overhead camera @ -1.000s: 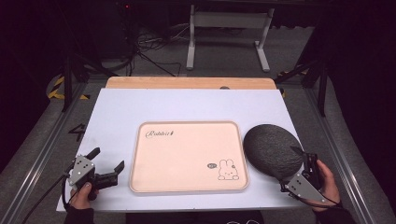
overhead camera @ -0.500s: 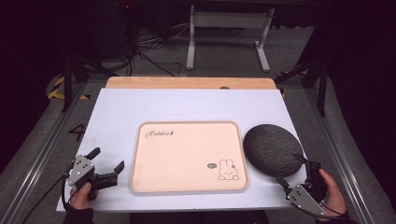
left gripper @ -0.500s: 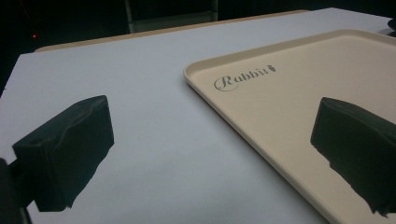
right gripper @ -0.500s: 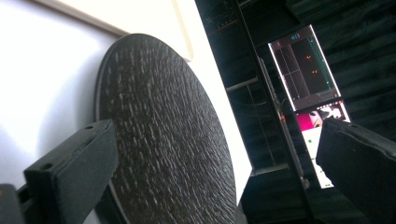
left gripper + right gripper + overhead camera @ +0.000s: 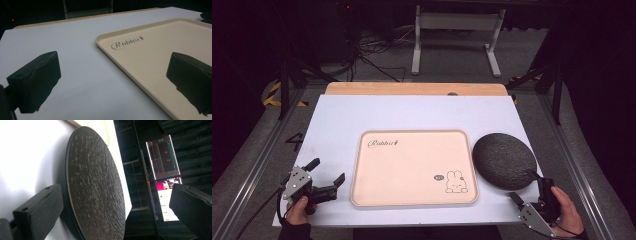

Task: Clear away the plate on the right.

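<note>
step: approach phase judged; nothing is gripped yet. The dark round plate [image 5: 503,160] looks to be the work piece, the tray [image 5: 412,167] the likely place for it.

right gripper [image 5: 532,192]: held at the table's 5 o'clock corner, just off the plate's near rim. Jaws are spread wide and hold nothing; in the right gripper view one jaw sits beside the plate [image 5: 96,187], the other well clear of it.

left gripper [image 5: 328,181]: parked at 7 o'clock, just beside the tray's left edge. Jaws are wide apart and empty; the tray [image 5: 155,50] is seen between and beyond them in the left gripper view.

plate location: flat on the white table top [image 5: 412,112], at 3 o'clock of the tray, close beside its right rim; contact cannot be told.

next move (judgement): the rim is thin and low, so the right jaws would need to be brought over the near edge, one above and one below, before being closed. A slight lift or tilt of the rim is probably called for first.

plate material: dark grey to black, matte, rough speckled face, stone-like or textured ceramic; round, shallow.

tray material: pale beige, smooth, probably plastic; rectangular, rounded corners, low raised rim; "Rabbit" script and a small rabbit drawing printed on it.

table: smooth white sheet, wooden strip at 12 o'clock.
</note>
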The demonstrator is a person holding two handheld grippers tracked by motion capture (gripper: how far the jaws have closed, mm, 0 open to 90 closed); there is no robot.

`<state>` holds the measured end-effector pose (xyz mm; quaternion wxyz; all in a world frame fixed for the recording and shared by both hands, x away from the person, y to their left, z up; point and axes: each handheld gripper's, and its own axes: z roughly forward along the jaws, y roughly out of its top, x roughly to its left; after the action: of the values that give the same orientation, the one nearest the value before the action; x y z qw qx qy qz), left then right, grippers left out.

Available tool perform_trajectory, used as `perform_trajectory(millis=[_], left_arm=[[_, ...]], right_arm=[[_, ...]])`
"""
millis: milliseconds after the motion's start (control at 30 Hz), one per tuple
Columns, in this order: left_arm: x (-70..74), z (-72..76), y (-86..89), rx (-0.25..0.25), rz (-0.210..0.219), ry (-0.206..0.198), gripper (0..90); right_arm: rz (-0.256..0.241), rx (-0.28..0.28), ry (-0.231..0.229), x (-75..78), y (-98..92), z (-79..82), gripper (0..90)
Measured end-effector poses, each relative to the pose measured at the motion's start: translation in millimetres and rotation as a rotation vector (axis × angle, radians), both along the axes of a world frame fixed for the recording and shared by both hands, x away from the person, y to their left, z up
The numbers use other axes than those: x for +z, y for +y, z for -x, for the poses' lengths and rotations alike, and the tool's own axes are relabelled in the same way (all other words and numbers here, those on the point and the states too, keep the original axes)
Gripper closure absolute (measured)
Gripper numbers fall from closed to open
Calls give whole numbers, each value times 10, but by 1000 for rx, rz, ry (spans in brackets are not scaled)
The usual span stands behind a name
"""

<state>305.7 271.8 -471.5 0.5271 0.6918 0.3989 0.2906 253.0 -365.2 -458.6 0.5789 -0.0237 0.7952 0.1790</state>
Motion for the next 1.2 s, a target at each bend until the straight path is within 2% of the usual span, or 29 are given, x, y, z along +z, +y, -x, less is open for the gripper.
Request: perform_trajectory(millis=[100,333,400,433,667,967,1100,1200], left_arm=[[0,-1,0,-2,0,1,2],[0,-2,5,-7,4,2,2],[0,-2,6,-7,4,2,2],[0,-2,5,-7,4,2,2],[-2,8,6,-5,8,-8,2],[-1,4,13,-9,10,-5,2],[0,-2,14,-9,12,1,2],[0,-1,14,-9,11,1,2]], right_arm=[[39,-3,-1,-33,6,-25,0],[49,-18,-5,-76,-9,-85,0],[45,-22,5,-85,-21,-115,0],[46,-21,-5,-83,-26,-127,0],[119,-10,-28,-71,10,-187,0],[171,1,-40,-62,29,-278,0],[183,0,-21,-63,42,-298,3],[166,-5,5,-66,28,-308,26]])
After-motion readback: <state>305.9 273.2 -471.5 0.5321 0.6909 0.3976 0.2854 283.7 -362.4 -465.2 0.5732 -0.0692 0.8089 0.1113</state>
